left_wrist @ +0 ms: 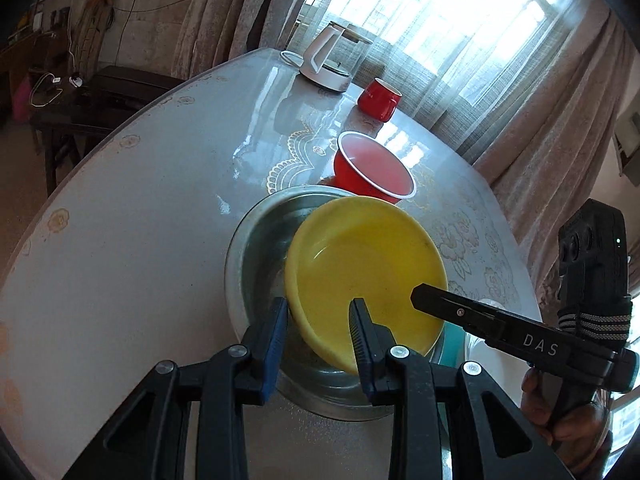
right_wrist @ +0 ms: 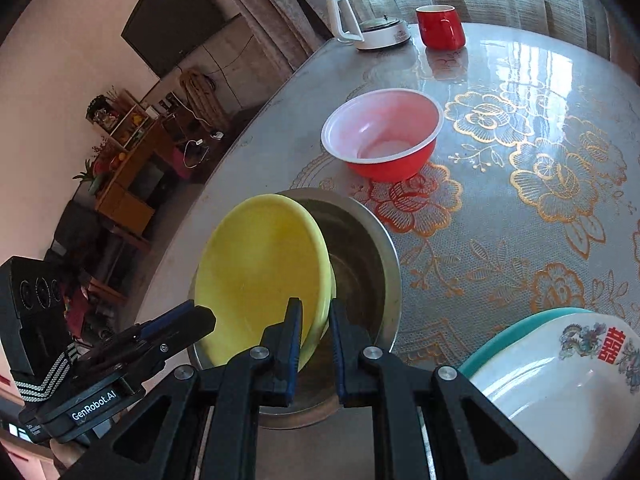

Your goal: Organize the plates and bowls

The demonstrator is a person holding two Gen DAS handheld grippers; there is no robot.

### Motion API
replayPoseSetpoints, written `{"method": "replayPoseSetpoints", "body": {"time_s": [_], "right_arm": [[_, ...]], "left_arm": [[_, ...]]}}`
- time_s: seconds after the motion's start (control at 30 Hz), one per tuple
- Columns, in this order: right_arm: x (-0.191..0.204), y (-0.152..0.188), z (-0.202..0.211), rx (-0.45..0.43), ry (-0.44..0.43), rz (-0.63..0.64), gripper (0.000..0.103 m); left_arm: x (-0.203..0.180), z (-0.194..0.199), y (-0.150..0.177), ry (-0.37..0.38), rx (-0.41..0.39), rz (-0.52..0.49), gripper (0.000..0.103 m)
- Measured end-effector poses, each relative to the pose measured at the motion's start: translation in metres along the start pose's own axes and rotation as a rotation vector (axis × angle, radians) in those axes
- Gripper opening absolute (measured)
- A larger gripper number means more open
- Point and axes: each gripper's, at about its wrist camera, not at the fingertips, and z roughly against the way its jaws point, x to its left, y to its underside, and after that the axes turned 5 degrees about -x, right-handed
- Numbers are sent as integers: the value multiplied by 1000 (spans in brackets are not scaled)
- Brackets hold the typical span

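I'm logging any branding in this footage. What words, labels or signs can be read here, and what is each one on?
"DAS": white letters on the black body of the right gripper.
"GenRobot.AI": white letters on the body of the left gripper.
"囍": a red sign on the rim of the white plate.
Small white print on the red mug: too small to read.
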Motion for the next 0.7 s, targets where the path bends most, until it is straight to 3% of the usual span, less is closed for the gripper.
{"method": "replayPoseSetpoints", "body": {"time_s": [0.43, 0.7], "right_arm": [[1, 11, -4, 6, 70, 47, 17], [-2, 4, 19, -81, 9, 36, 22]], "left_arm": [[-1, -4, 4, -23, -8, -23, 31], [-12, -3, 1, -65, -50, -91, 31]]}}
